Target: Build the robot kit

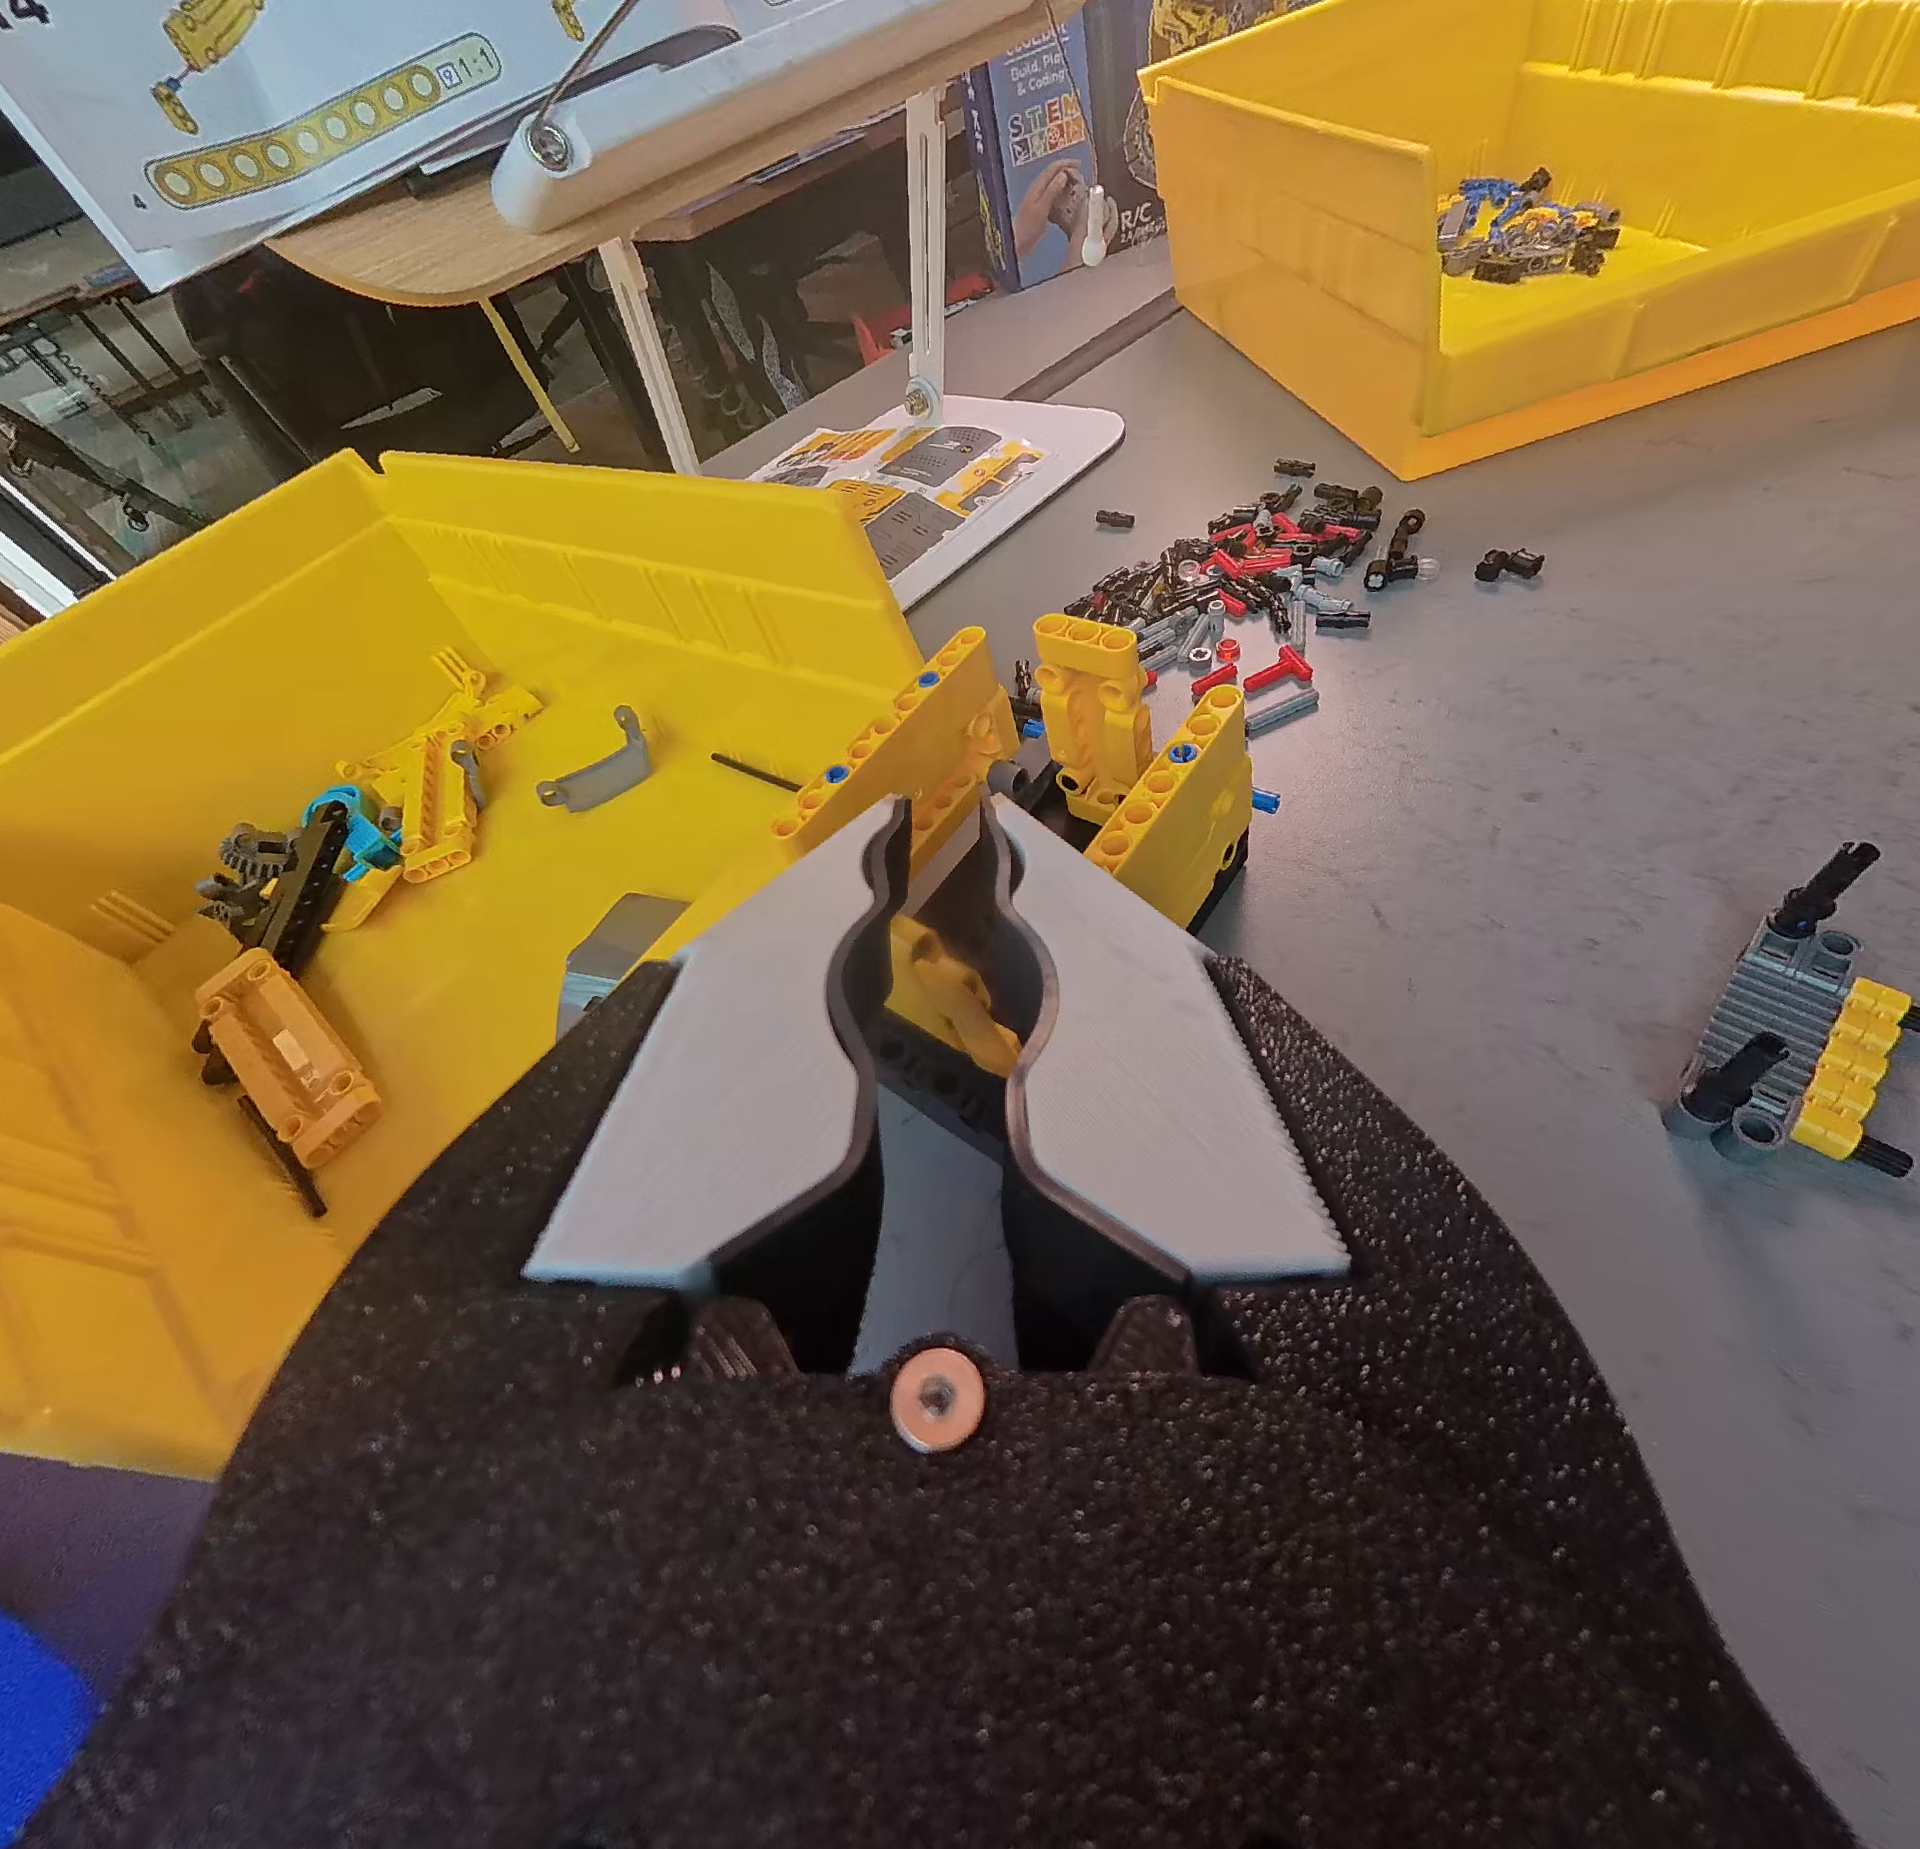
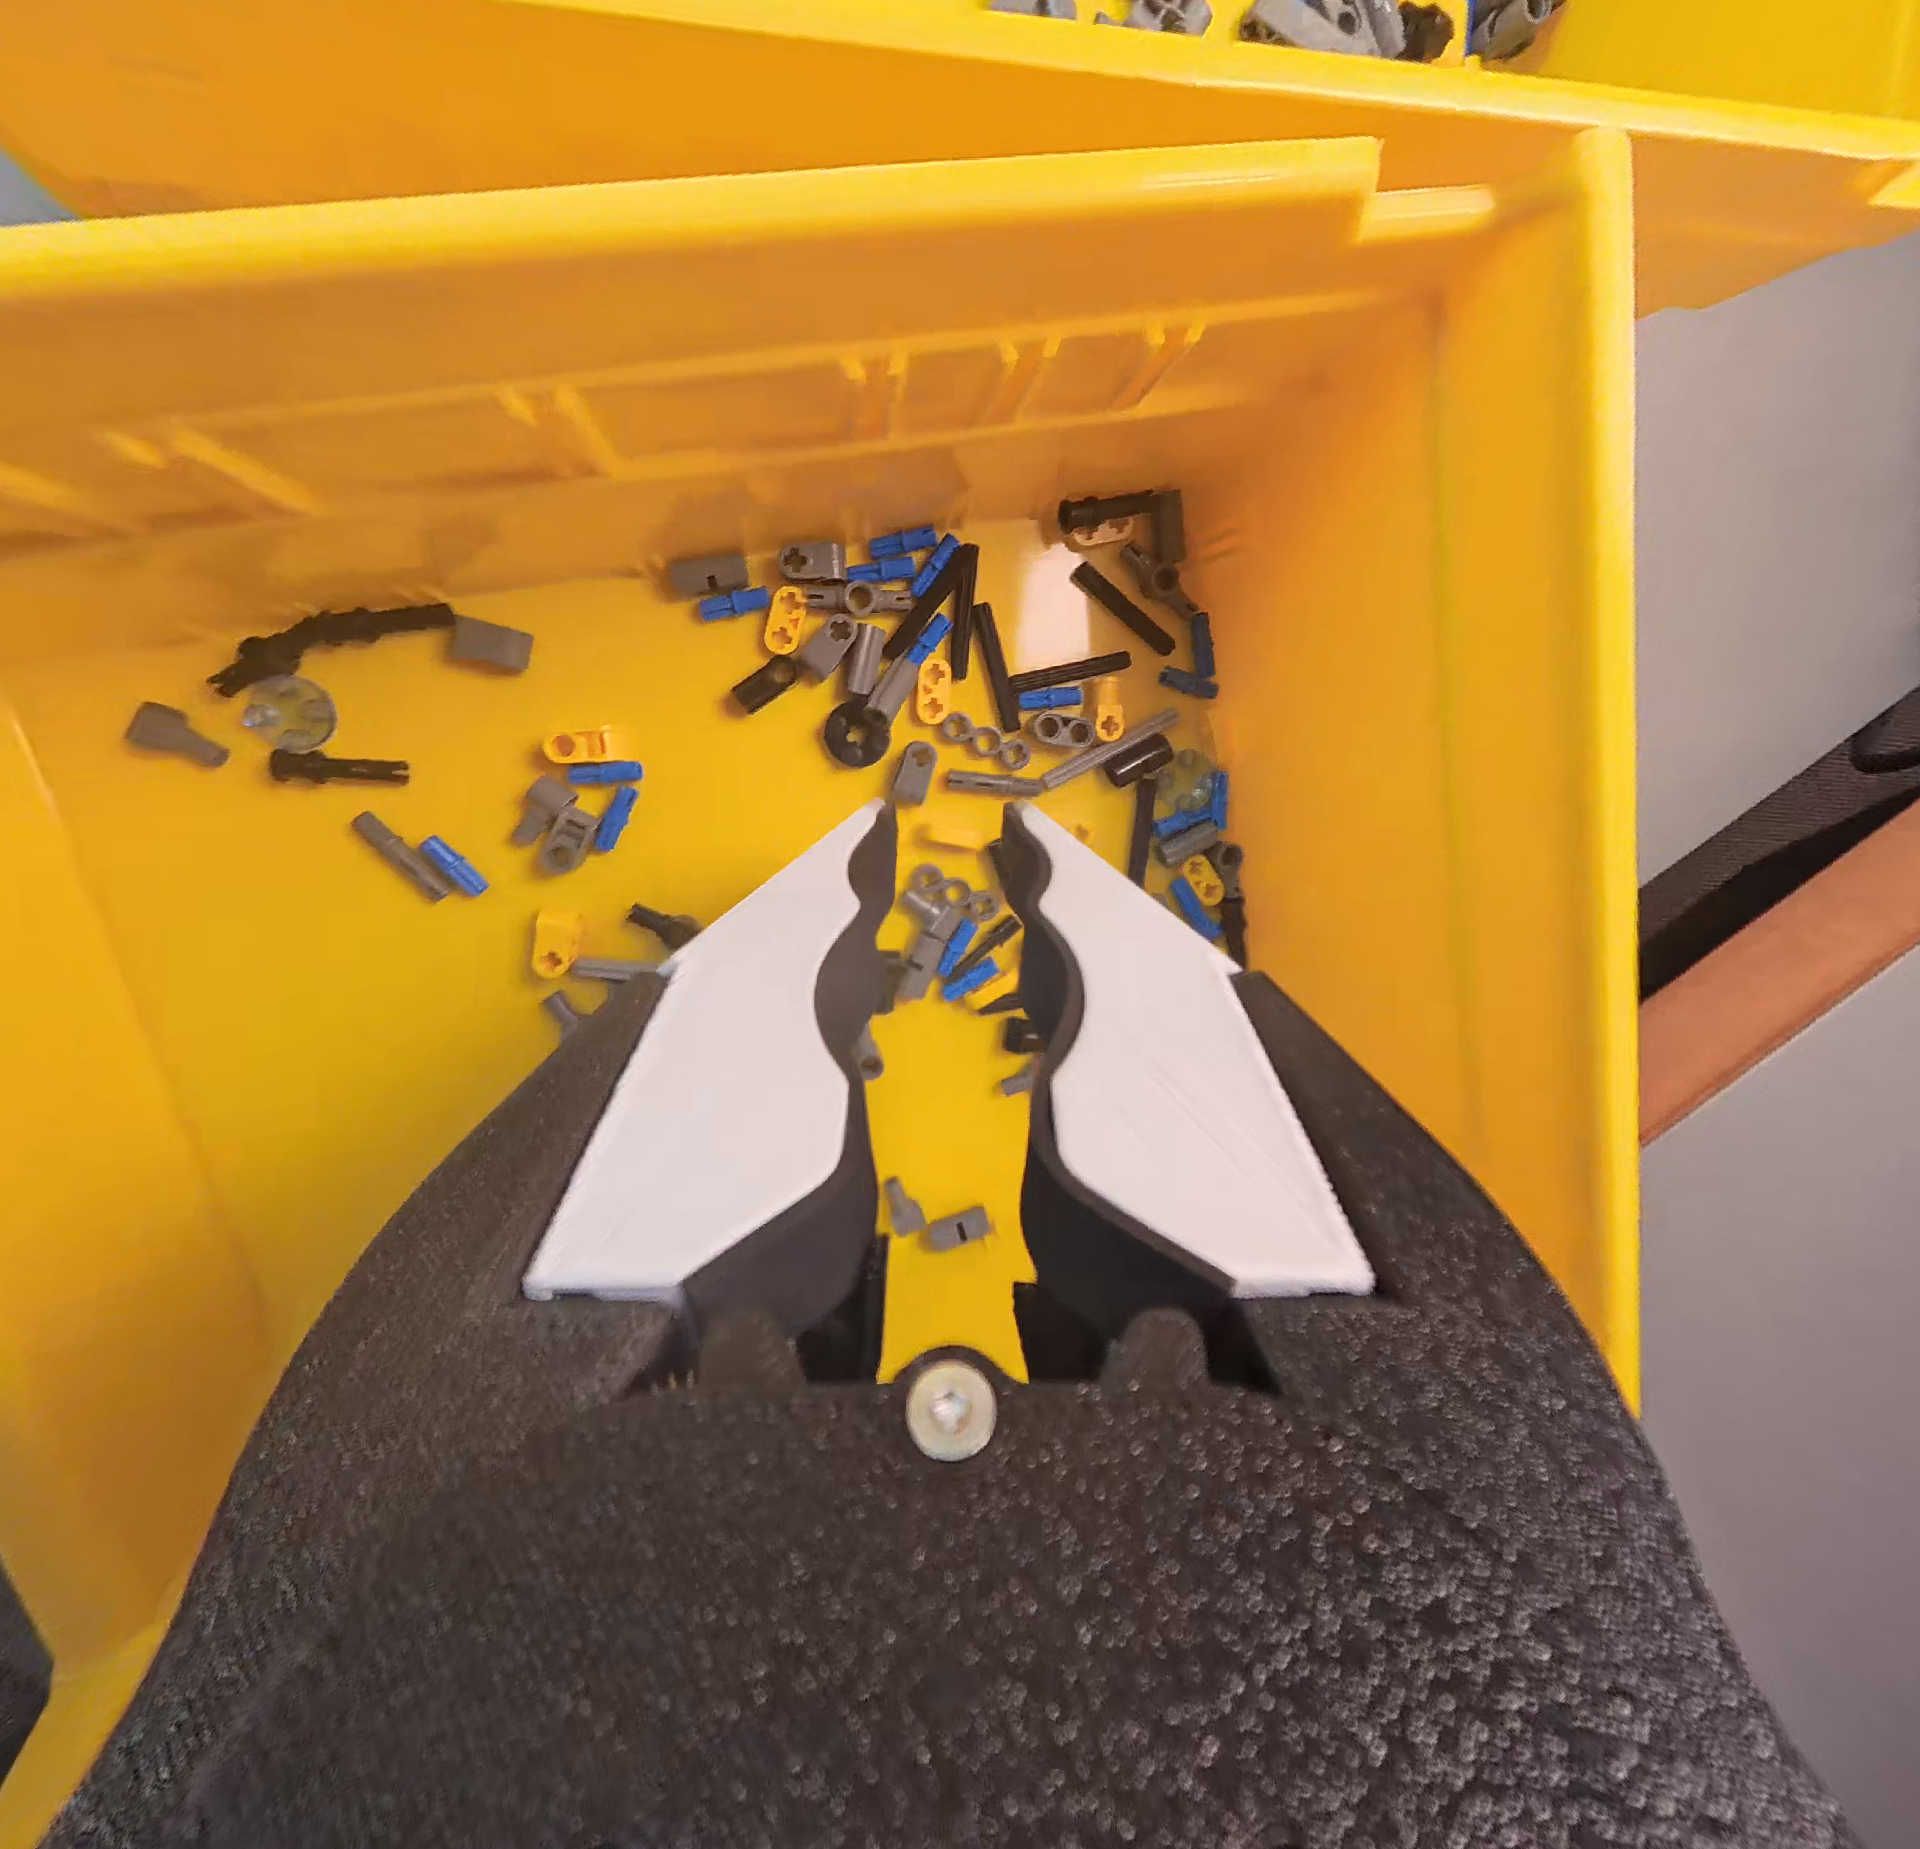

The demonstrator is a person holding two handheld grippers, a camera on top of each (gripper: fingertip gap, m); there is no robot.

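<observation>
In the left wrist view, my left gripper (image 1: pixel 943 828) is shut on a yellow and black brick-built model (image 1: pixel 1164 802) that rests on the grey table (image 1: pixel 1507 864), beside a yellow bin (image 1: pixel 623 552). The jaws pinch a yellow beam part of the model near its left side. In the right wrist view, my right gripper (image 2: pixel 948 814) is open and empty, held inside a yellow bin (image 2: pixel 1538 656) over its floor. Several small blue, grey, black and yellow pins and connectors (image 2: pixel 935 656) lie below and ahead of the fingertips.
A pile of small black, red and grey pins (image 1: pixel 1257 573) lies on the table behind the model. A grey and yellow subassembly (image 1: pixel 1797 1041) lies at the right. A second yellow bin (image 1: pixel 1558 272) stands at the back right. An instruction booklet on a stand (image 1: pixel 416 64) hangs above. Some 55 centimeters of space lies between my two pairs of fingers.
</observation>
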